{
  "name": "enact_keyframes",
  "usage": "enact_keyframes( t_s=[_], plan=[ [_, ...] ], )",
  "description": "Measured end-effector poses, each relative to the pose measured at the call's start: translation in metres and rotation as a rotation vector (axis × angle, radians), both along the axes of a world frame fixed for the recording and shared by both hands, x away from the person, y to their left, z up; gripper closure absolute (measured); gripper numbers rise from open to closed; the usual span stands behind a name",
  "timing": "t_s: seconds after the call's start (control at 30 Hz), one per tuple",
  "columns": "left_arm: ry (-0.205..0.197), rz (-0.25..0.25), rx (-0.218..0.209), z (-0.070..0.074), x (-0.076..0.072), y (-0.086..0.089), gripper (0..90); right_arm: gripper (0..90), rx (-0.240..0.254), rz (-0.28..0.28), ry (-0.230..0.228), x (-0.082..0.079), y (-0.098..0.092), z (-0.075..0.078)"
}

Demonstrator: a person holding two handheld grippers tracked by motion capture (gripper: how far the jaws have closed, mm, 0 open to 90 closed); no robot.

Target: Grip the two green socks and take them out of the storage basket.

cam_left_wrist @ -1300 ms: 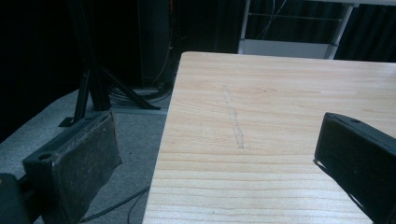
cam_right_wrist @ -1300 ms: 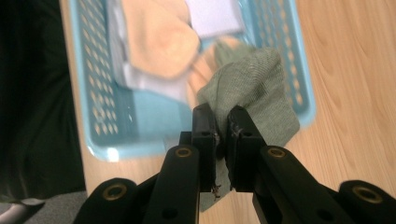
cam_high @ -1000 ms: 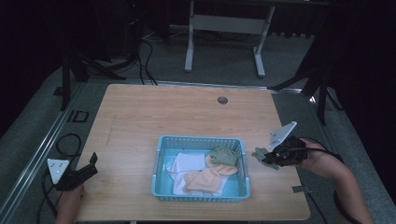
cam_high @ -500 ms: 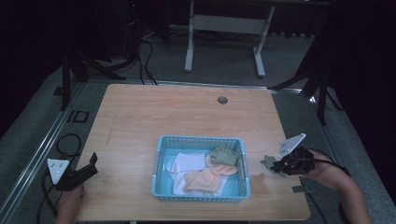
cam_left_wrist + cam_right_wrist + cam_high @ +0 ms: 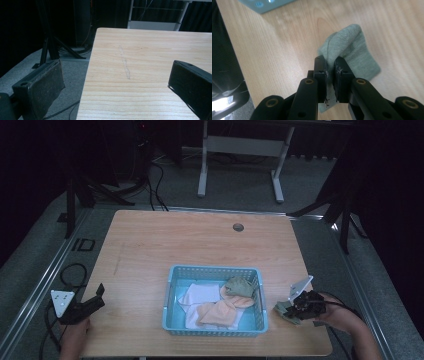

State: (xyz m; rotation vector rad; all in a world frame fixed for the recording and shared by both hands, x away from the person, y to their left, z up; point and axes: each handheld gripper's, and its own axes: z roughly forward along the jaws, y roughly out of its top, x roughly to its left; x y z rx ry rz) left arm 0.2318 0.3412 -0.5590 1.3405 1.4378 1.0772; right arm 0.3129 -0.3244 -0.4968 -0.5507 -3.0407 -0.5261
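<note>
A light blue basket (image 5: 215, 328) stands on the wooden table (image 5: 200, 245) near its front edge. Inside lie a white cloth (image 5: 200, 294), an orange cloth (image 5: 220, 312) and an olive sock (image 5: 240, 286). My right gripper (image 5: 289, 309) is low over the table just right of the basket, shut on a grey-green sock (image 5: 284, 311). In the right gripper view the sock (image 5: 352, 52) is pinched between the jaws and its free end lies on the wood. My left gripper (image 5: 95, 298) rests open at the table's front left corner, nothing between its pads (image 5: 40, 87).
A round cable hole (image 5: 238, 227) sits at the table's far middle. The table's left edge (image 5: 87, 75) drops to grey floor with cables. A white desk frame (image 5: 240, 150) stands behind the table. The basket's corner (image 5: 262, 5) lies just beyond the held sock.
My right gripper has moved down and toward the front right with the grey-green sock, lowering it onto the table beside the basket. The left gripper has stayed still.
</note>
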Motion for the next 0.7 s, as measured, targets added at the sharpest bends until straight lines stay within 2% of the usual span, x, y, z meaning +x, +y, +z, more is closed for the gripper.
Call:
enact_keyframes(
  t_s=[0.1, 0.17, 0.23, 0.33, 0.43, 0.5, 0.7],
  plan=[
    [-0.001, 0.001, 0.001, 0.0, 0.0, 0.0, 0.5, 77.9, -0.013, 0.01, 0.025, -0.002, 0.002, -0.009],
    [-0.001, 0.001, 0.001, 0.0, 0.0, 0.0, 0.5, 70.9, -0.017, 0.017, 0.046, -0.002, 0.004, -0.012],
    [-0.001, 0.0, 0.0, 0.0, 0.0, 0.0, 0.5, 67.1, -0.021, 0.011, 0.041, -0.002, 0.006, -0.009],
    [-0.002, 0.001, 0.0, 0.0, 0.0, 0.0, 0.5, 57.7, 0.003, 0.015, 0.034, -0.001, 0.006, 0.002],
    [-0.002, 0.0, 0.0, 0.0, 0.0, 0.0, 0.5, 52.5, 0.018, 0.016, 0.018, 0.001, 0.007, 0.017],
    [-0.001, 0.001, 0.001, 0.0, 0.0, 0.0, 0.5, 53.0, 0.021, 0.014, -0.014, 0.004, 0.008, 0.029],
    [-0.001, 0.002, 0.0, 0.0, 0.0, 0.0, 0.5, 54.6, 0.036, 0.026, -0.066, 0.014, 0.017, 0.055]
  ],
)
